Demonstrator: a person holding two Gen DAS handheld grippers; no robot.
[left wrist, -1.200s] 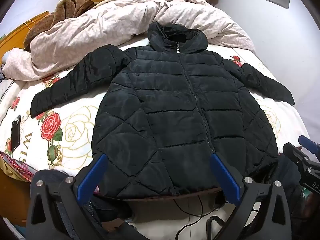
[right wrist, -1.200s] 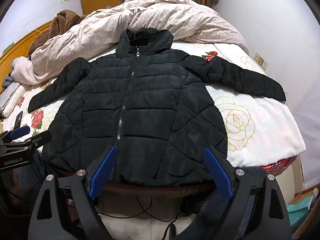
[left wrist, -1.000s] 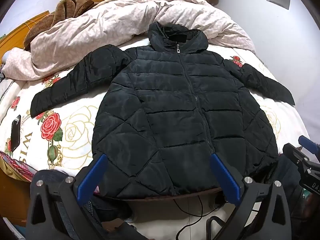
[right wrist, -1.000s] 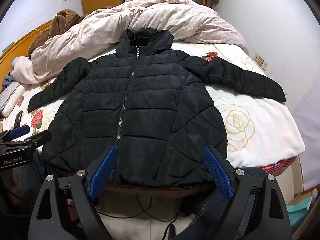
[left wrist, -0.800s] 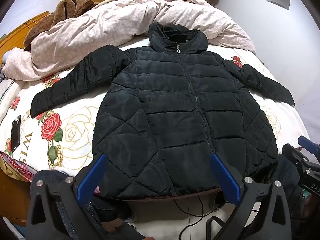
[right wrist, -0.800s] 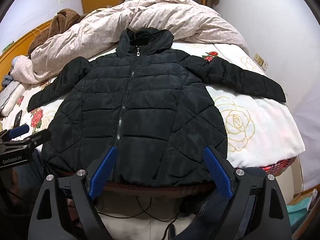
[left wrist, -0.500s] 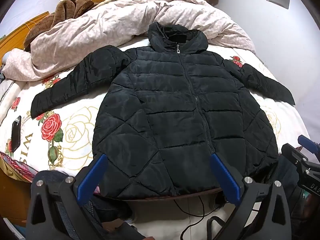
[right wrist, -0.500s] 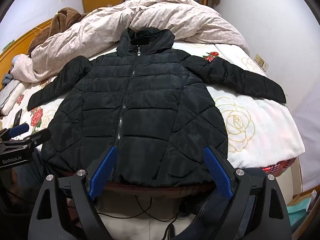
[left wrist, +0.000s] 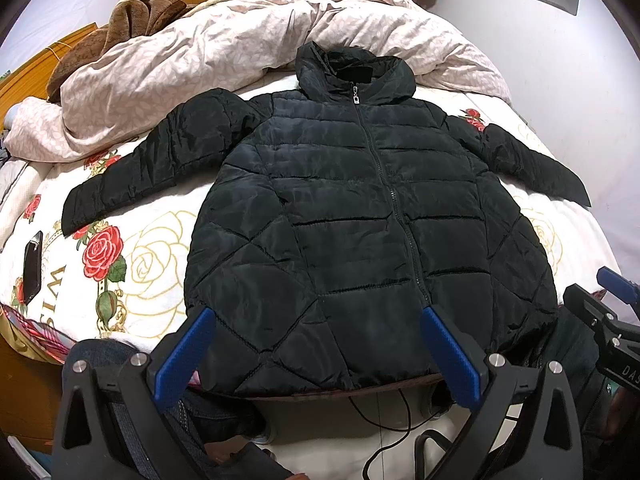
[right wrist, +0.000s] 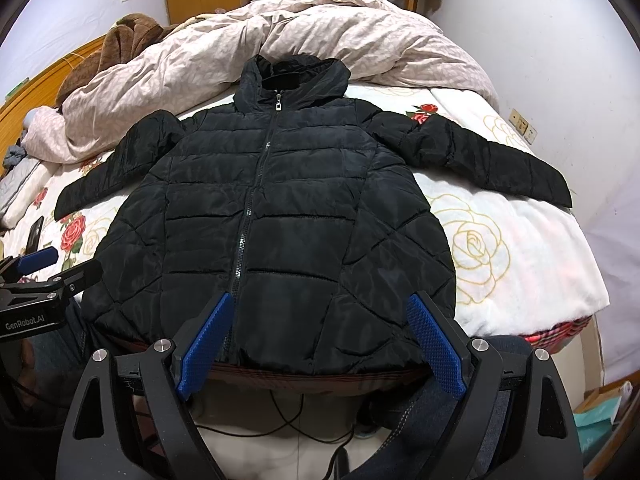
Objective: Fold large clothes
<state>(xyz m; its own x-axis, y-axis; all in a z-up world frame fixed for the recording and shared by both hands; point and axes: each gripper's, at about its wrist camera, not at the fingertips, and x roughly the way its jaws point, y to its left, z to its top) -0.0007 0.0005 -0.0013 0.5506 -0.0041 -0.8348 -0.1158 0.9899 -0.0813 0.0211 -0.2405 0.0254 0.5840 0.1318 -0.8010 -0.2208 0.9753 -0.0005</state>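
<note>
Lying zipped and face-up across the bed [left wrist: 132, 280], the black puffer jacket [left wrist: 360, 220] shows almost no change over the last second: both views shift only slightly, and the garment, its sleeves and its hem sit exactly where they were. That stillness suggests the folding has not yet begun, with both tools poised short of the hem at the near edge of the bed.

At far left, a dark phone [left wrist: 32, 268] rests on the rose-printed cover, well apart from the jacket's left sleeve [left wrist: 152, 160], which stretches out toward it. The left tool [left wrist: 316, 356] hovers with its blue fingers [left wrist: 184, 354] spread wide and nothing between them. The hood [left wrist: 354, 70] lies against a rumpled pink duvet [left wrist: 200, 52] at the far side. Rightward, the right tool [right wrist: 320, 348] hangs likewise spread and empty, and the right sleeve [right wrist: 492, 160] reaches toward the wall.

Much stays out of sight. The near hem hangs over the bed's edge behind the tools, so its lower border is hard to read. The jacket's back and any lining are hidden against the cover. The right sleeve's cuff is foreshortened at the fisheye's rim in the left view. Below the bed, dark cables [right wrist: 288, 412] trail across a pale floor, their ends cut off. A person's denim-clad legs [left wrist: 100, 356] show partly behind the tool bodies.
</note>
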